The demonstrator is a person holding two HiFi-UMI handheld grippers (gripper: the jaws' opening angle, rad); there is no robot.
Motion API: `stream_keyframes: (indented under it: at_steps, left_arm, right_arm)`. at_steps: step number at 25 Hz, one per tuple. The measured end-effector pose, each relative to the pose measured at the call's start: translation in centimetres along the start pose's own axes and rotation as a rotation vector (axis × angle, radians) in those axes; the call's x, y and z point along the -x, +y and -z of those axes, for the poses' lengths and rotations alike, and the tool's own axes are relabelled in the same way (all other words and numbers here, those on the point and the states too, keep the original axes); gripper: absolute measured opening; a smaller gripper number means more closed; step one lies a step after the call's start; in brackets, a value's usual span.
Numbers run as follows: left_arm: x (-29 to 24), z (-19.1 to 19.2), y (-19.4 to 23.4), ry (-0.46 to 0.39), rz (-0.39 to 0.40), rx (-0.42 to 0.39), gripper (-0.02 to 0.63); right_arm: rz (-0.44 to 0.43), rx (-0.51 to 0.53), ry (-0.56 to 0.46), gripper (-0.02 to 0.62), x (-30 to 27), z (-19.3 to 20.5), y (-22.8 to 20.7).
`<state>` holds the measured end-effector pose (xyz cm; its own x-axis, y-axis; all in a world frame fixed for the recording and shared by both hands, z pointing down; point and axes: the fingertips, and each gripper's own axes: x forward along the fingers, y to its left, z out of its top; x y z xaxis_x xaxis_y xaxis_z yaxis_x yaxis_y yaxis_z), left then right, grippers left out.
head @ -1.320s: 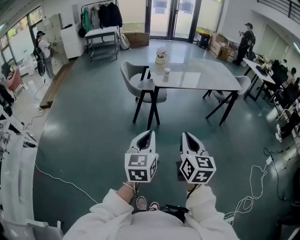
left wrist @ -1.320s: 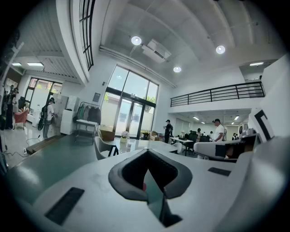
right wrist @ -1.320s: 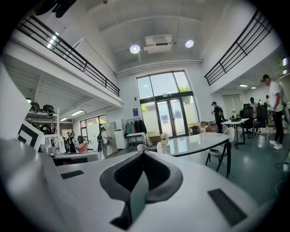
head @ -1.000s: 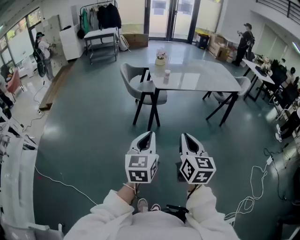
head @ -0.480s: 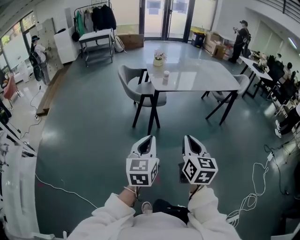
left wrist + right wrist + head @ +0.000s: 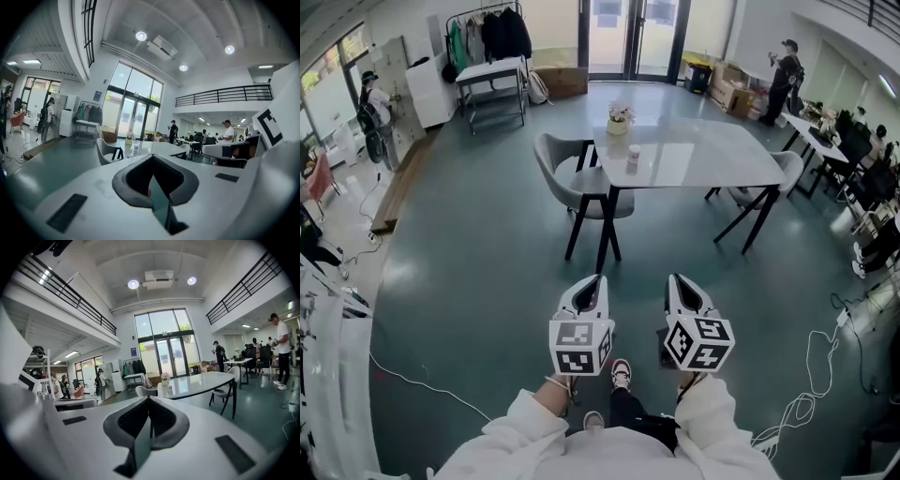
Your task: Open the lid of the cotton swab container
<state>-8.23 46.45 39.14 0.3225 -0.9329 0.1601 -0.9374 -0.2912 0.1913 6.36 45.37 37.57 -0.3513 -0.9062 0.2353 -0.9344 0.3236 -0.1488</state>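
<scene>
Cotton swab container [image 6: 633,154]: one, near left edge of the bench [image 6: 712,155]; left gripper [image 6: 597,279] and right gripper [image 6: 676,278], jaws pressed together.

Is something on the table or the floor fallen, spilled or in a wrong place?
Nothing is spilled or tipped. The small container and the flower pot stand upright on the table. Only a loose white cable lies in loops on the floor at the right, a possible trip hazard.

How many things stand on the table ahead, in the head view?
2: a flower pot at the far left corner of the table, and a small container just nearer along that left edge. Tiny items may be missed at this distance.
</scene>
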Motion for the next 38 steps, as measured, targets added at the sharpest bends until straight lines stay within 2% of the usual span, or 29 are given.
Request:
stream_keyframes:
  at_steps: [7, 20, 27, 38]
  left_arm:
    - [-5.1, -0.8, 1.5, 0.009, -0.017, -0.015, 0.000]
    - [-16.5, -2.0, 2.6, 0.044, -0.046, 0.014, 0.000]
    - [-22.6, -3.5, 2.7, 0.038, -0.061, 0.004, 0.000]
    - [-28.8, -4.7, 3.1, 0.042, -0.092, 0.005, 0.000]
  right_arm:
    - [-0.004, -0.032, 0.010, 0.058, -4.8, -0.7, -2.8]
    - [-0.015, -0.036, 0.082, 0.058, -14.1, -2.6, -9.2]
    - [-0.030, -0.053, 0.074, 0.058, -19.2, -4.6, -13.0]
    - [-0.051, -0.066, 0.085, 0.058, -24.2, -6.3, -17.1]
